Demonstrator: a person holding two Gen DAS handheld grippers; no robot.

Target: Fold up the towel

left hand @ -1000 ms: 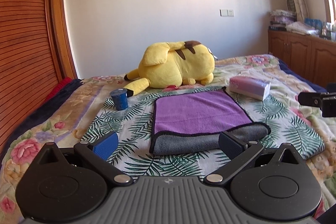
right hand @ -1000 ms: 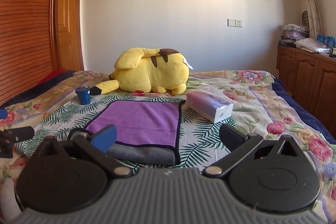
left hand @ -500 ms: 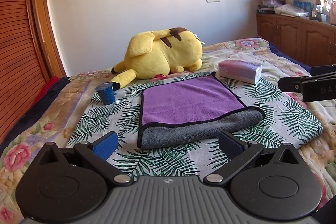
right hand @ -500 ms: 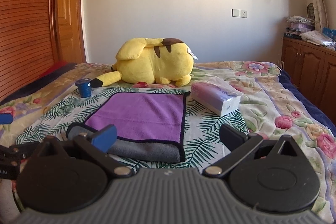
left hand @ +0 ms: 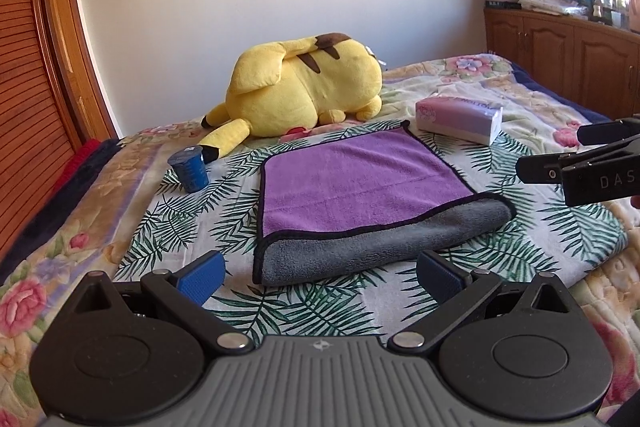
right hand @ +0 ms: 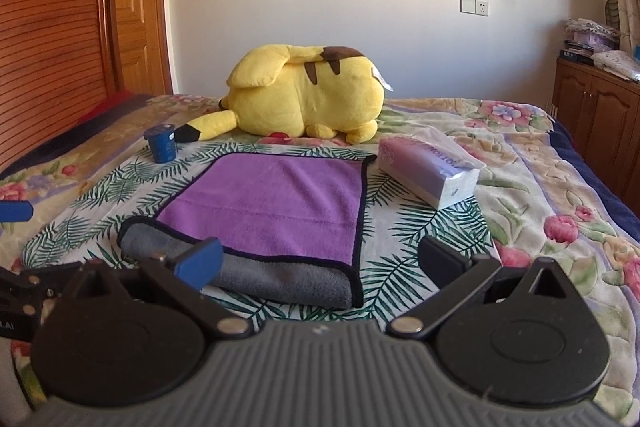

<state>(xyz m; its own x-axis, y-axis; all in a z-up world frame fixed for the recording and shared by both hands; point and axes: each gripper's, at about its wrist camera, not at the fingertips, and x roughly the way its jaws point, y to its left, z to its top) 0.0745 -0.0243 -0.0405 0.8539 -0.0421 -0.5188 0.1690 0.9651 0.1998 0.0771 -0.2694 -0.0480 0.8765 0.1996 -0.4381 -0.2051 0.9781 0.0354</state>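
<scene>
Tools left (left hand: 320,277) and right (right hand: 318,261), fingers apart, hover level just short of the folded towel (left hand: 360,187).

The towel (left hand: 360,195) lies folded flat, purple face up, grey underside rolled at its near edge, just ahead of the left gripper (left hand: 320,277).

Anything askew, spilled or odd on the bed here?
Only the purple-and-grey microfibre towel: its purple top layer stops short of the near edge, leaving an uneven grey strip. Nothing spilled; both grippers are open.
</scene>
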